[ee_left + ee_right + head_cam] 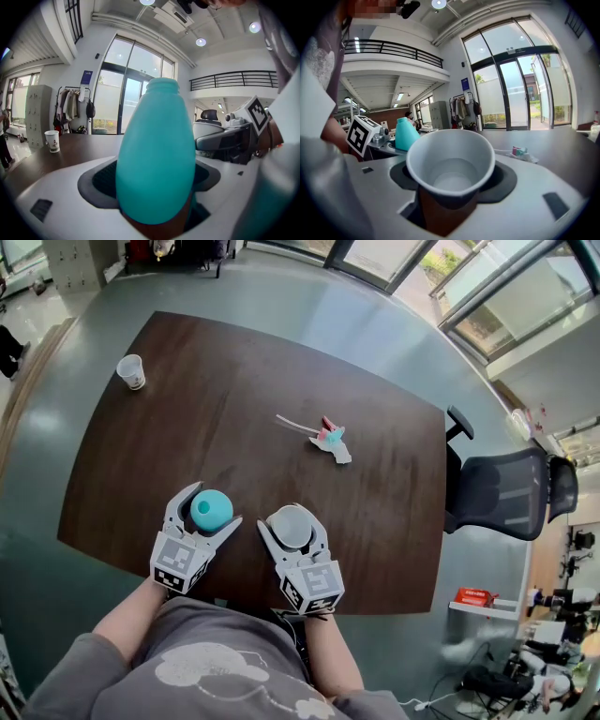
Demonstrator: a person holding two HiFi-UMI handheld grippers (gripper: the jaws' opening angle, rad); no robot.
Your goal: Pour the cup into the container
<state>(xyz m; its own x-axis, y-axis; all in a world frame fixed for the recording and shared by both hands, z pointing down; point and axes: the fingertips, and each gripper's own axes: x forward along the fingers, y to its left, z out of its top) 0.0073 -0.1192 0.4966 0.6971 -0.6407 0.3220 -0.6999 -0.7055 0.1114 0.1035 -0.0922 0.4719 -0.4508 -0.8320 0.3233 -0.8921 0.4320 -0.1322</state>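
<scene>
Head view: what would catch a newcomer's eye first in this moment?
A teal bottle clamped in the left gripper and a white paper cup in the right gripper, side by side at the near edge of the dark table. Farther off, a second paper cup stands near the far left corner and a small crumpled scrap lies mid-table.

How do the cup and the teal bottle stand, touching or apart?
Apart. The head view shows a strip of bare table between the teal bottle and the cup.
</scene>
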